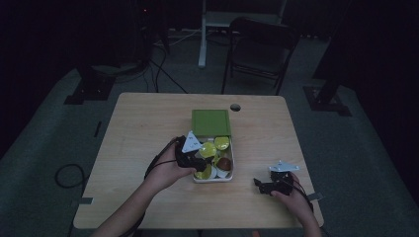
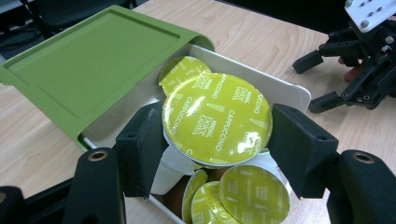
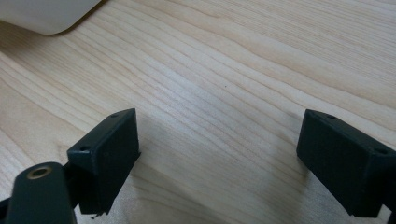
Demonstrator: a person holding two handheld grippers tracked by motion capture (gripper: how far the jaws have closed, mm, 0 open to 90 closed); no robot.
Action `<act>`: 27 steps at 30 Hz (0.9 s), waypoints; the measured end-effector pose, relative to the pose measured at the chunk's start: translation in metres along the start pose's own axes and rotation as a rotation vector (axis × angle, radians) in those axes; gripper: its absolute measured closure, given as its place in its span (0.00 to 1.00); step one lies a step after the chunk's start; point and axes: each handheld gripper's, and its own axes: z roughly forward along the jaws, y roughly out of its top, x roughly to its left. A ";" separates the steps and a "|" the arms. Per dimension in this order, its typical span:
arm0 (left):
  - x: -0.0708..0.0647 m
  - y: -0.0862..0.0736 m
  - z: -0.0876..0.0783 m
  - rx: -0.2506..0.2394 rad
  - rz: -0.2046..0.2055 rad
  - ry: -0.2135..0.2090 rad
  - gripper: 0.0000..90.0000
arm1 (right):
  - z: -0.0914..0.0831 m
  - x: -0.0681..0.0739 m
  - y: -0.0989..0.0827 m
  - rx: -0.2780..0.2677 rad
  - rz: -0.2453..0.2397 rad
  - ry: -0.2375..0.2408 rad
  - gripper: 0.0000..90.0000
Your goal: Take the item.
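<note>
Capsule [image 2: 216, 117] first: a yellow-lidded cappuccino pod sits clamped between the fingers [image 2: 140, 149] of our left gripper [image 2: 217, 154], one pad on each side of its white cup just under the foil rim, held above the white box [image 2: 285, 88] with its green lid [image 2: 88, 70] slid back beyond the fingertips. Below the fingers we see more pods [image 2: 252, 196] lying loose in the box. Over on the bench [image 3: 233, 70], our right gripper [image 3: 217, 149] rests with its fingers spread wide, nothing between them. To do this lift well, we'd keep the squeeze on the cup wall rather than the foil, raise it straight so the rim clears the box wall, and keep it level.
</note>
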 end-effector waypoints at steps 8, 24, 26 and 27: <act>0.005 -0.003 -0.010 -0.003 -0.011 0.012 0.42 | 0.000 0.000 0.000 0.000 0.000 0.000 0.14; 0.019 -0.020 -0.030 0.003 -0.040 0.065 0.42 | 0.000 0.000 0.000 0.000 0.000 0.000 0.14; 0.021 -0.023 -0.033 0.006 -0.037 0.075 0.41 | 0.000 0.000 0.000 0.000 0.000 0.000 0.14; 0.021 -0.024 -0.034 0.004 -0.044 0.078 0.41 | 0.000 0.000 0.000 0.000 0.000 0.000 0.14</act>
